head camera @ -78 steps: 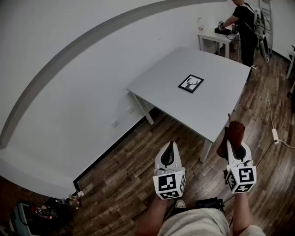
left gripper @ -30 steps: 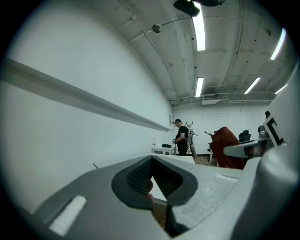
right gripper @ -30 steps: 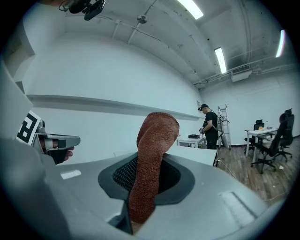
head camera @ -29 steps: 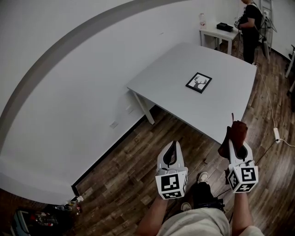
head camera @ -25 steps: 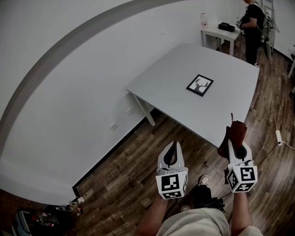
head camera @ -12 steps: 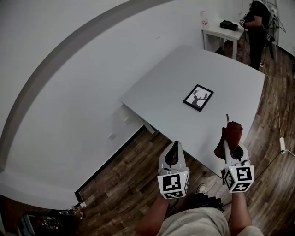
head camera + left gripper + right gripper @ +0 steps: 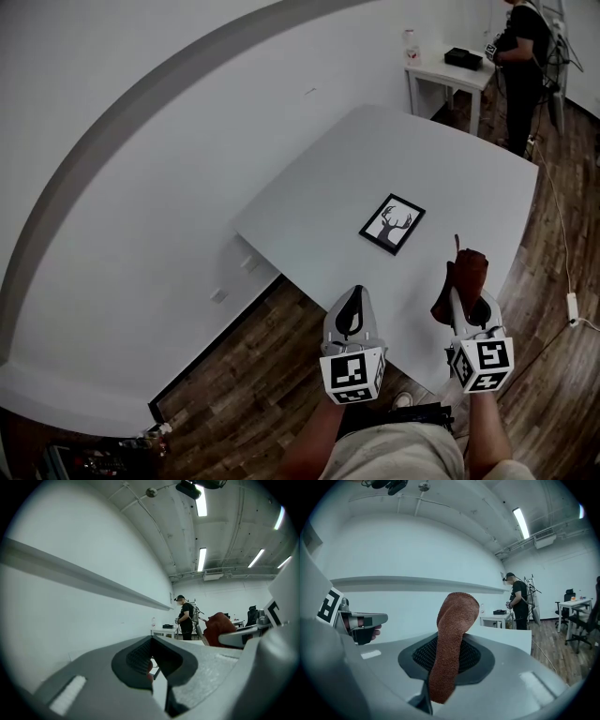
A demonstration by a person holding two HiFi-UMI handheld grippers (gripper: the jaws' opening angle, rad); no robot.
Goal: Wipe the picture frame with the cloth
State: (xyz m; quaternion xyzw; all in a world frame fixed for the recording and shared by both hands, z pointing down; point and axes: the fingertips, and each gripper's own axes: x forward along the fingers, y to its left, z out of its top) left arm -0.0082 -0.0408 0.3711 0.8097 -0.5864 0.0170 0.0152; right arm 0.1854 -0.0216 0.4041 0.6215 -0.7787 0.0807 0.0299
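Cloth [image 7: 468, 272] gripped, picture frame [image 7: 392, 224] not yet touched.
Right gripper [image 7: 466, 302] jaws clamped on the cloth, upright and ready to wipe; left gripper [image 7: 351, 315] jaws together, empty. Frame lies flat on the counter [image 7: 309, 211], ahead of both.

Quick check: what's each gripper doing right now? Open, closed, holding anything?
Left gripper: closed, nothing between its jaws.
Right gripper: closed on the brown cloth.

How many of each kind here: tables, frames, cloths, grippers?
Tables: 2, big table and side table
Frame: 1
Cloth: 1
Grippers: 2, left gripper and right gripper
Total: 6
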